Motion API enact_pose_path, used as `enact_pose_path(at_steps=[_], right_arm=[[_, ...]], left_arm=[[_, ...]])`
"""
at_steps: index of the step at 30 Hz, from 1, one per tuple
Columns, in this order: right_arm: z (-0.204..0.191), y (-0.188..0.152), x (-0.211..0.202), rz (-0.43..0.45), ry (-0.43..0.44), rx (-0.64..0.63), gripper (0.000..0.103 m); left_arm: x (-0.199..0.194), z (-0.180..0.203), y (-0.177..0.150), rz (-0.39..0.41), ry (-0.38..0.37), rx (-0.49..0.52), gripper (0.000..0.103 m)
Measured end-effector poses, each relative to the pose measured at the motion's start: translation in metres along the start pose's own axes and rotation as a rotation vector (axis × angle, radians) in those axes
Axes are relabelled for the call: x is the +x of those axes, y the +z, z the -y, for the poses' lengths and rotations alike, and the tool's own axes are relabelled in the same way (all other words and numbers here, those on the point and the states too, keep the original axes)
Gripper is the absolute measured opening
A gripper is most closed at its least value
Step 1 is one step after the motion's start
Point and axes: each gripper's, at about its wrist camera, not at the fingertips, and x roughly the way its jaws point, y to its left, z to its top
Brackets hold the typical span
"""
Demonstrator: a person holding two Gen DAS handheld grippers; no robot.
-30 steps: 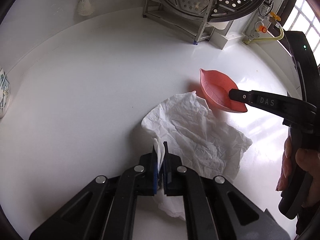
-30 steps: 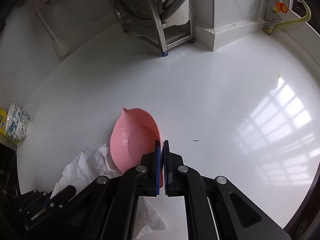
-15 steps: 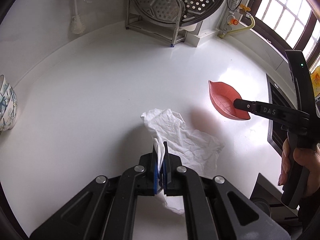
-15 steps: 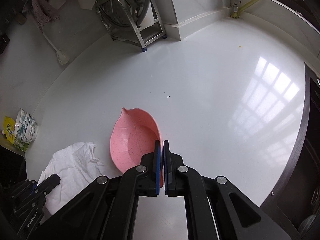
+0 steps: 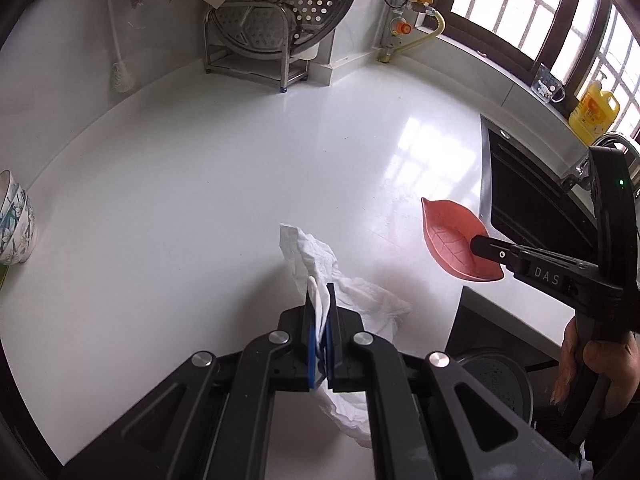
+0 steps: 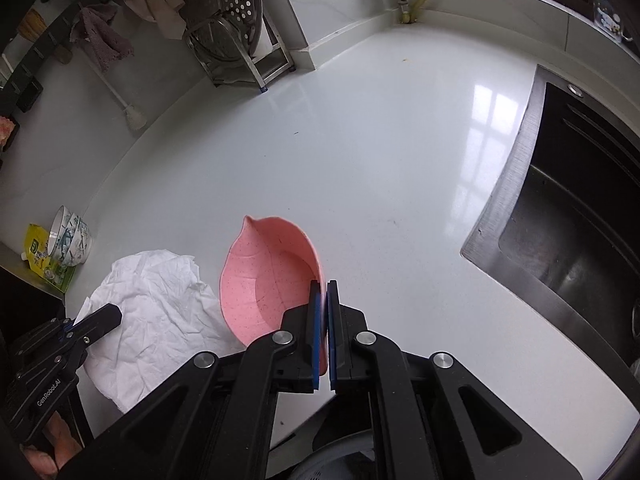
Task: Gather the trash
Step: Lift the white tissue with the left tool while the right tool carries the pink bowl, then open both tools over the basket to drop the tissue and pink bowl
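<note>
White crumpled tissue [image 5: 320, 276] and pink leaf-shaped dish [image 6: 268, 276] stay pinched; both grippers should carry level, grips firm.

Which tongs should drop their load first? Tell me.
Probably the left tongs: they pinch the crumpled white tissue, the actual trash. The right tongs grip the pink leaf-shaped dish, which looks empty.

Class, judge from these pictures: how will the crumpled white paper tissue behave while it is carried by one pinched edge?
The crumpled white paper tissue probably stays floppy: it droops in folds either side of the left tool. It is likely very light, as a pinch on one edge holds it. Thin and creased, it may tear if snagged.
</note>
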Motion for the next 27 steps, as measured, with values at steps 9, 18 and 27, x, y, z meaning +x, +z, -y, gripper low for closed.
enact_pose_path(at_steps=[9, 18, 27], right_arm=[[0.063, -0.085, -0.055, -0.002, -0.040, 0.101, 0.003], [0.109, -0.157, -0.090, -0.033, -0.079, 0.154, 0.003], [0.129, -0.195, -0.097, -0.073, -0.071, 0.163, 0.003]], left_arm=[[-0.021, 0.082, -0.035, -0.008, -0.073, 0.121, 0.004], [-0.025, 0.151, -0.074, -0.045, -0.110, 0.190, 0.004], [-0.017, 0.184, -0.104, -0.080, -0.075, 0.219, 0.004]])
